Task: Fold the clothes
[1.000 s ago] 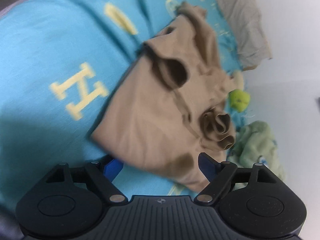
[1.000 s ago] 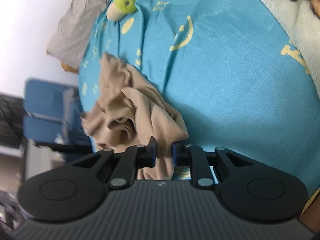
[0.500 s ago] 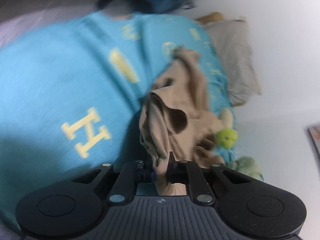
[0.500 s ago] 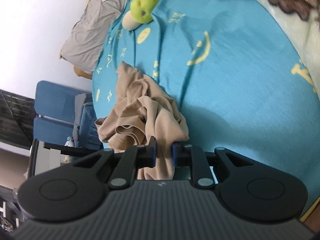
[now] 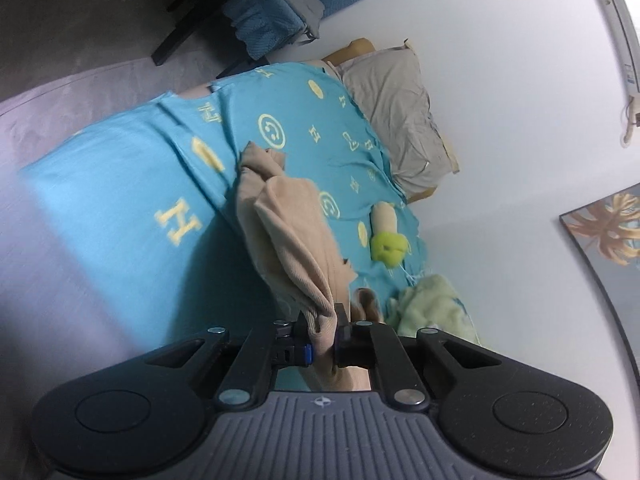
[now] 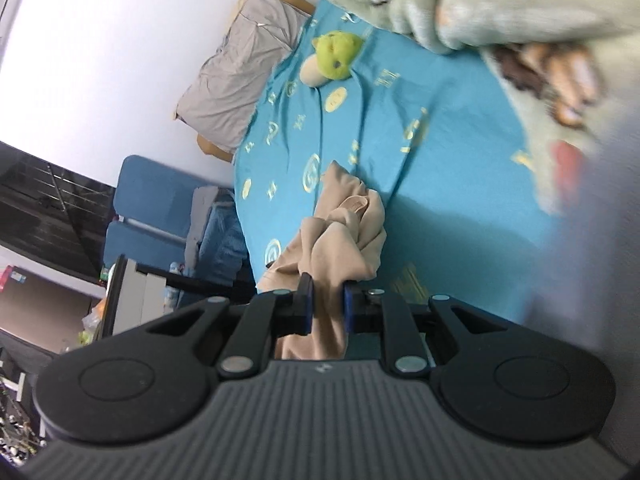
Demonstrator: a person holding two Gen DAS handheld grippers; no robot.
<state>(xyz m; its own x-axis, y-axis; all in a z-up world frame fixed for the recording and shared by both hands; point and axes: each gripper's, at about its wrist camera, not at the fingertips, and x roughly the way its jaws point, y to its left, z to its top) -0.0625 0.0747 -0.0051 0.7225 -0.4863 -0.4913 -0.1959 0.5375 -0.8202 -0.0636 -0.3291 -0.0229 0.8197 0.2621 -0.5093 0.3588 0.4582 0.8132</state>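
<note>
Over the bed (image 5: 120, 208), in the left wrist view, the left gripper (image 5: 322, 338) is clamped on a bunched edge of the tan garment (image 5: 288, 232). The cloth stretches away from the jaws in a twisted band, and its far end rests on the turquoise sheet near a yellow smiley print. A green plush toy (image 5: 388, 246) lies on the sheet to the right of the garment, with a pale green blanket (image 5: 432, 304) just below it and a grey pillow (image 5: 400, 112) at the head of the bed against the white wall.

From the right wrist view, the right gripper (image 6: 328, 306) pinches another fold of the same tan garment (image 6: 340, 236), which hangs crumpled above the sheet. Beyond it lie the green plush toy (image 6: 336, 54) and the grey pillow (image 6: 240, 84); a blue chair (image 6: 160, 204) stands beside the bed (image 6: 460, 208).
</note>
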